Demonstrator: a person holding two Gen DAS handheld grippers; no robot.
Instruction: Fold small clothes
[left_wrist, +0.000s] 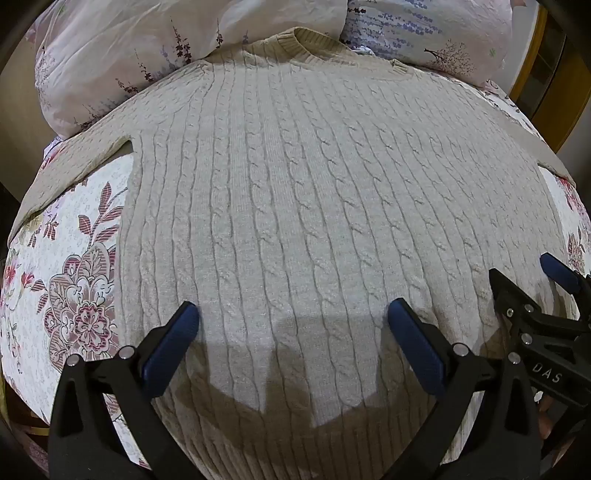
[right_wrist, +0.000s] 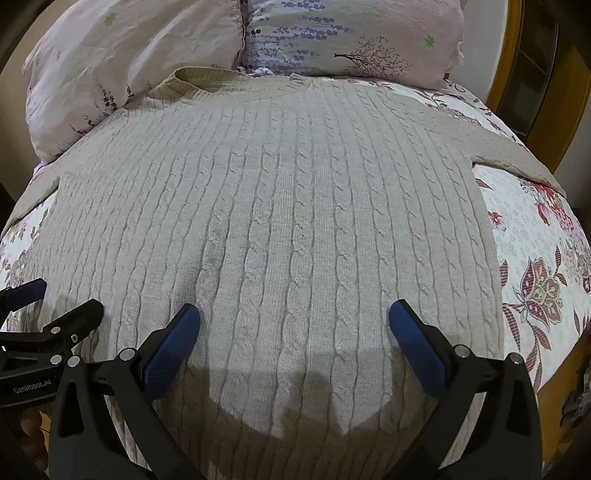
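Observation:
A cream cable-knit sweater (left_wrist: 295, 192) lies flat on the floral bedspread, collar at the far end, sleeves spread to both sides; it also fills the right wrist view (right_wrist: 288, 221). My left gripper (left_wrist: 293, 314) is open and empty, hovering over the sweater's lower body toward its left half. My right gripper (right_wrist: 294, 314) is open and empty over the lower body toward its right half. The right gripper shows at the right edge of the left wrist view (left_wrist: 524, 280), and the left gripper shows at the left edge of the right wrist view (right_wrist: 55, 295).
The floral bedspread (left_wrist: 74, 258) shows on both sides of the sweater (right_wrist: 535, 258). Two floral pillows (right_wrist: 332, 44) lie at the head of the bed behind the collar. A wooden frame (right_wrist: 517, 55) stands at the far right.

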